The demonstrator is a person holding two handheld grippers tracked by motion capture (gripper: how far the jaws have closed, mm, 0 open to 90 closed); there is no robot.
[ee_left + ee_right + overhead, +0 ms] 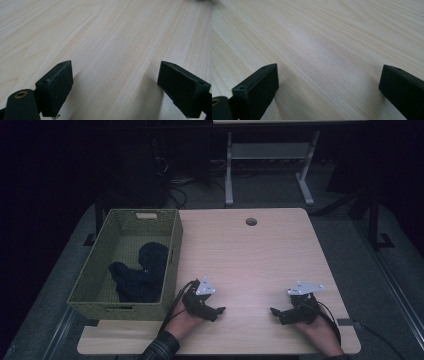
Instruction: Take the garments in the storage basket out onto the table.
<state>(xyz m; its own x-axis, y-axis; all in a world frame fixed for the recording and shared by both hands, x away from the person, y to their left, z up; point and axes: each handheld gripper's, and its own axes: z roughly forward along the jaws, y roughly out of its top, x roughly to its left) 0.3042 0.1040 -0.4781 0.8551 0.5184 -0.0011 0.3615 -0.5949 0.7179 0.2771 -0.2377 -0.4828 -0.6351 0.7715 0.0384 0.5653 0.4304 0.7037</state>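
Observation:
Both grippers rest low on the light wooden table (250, 255), near its front edge. My left gripper (218, 311) lies just right of a green woven basket (172, 265) and points toward the table's middle. My right gripper (274, 311) sits at the front right and points left, toward the other one. In the left gripper view the left gripper (115, 87) stands open over bare wood with nothing between its jaws. The right gripper (328, 90) in its own view is open too, over bare tabletop. A dark blue cloth (140, 272) lies crumpled inside the basket.
The basket takes up the table's left edge and overhangs it slightly. A round cable hole (251, 221) sits near the far edge. Beyond the table stand the legs of a white desk frame (229, 170) on a grey floor.

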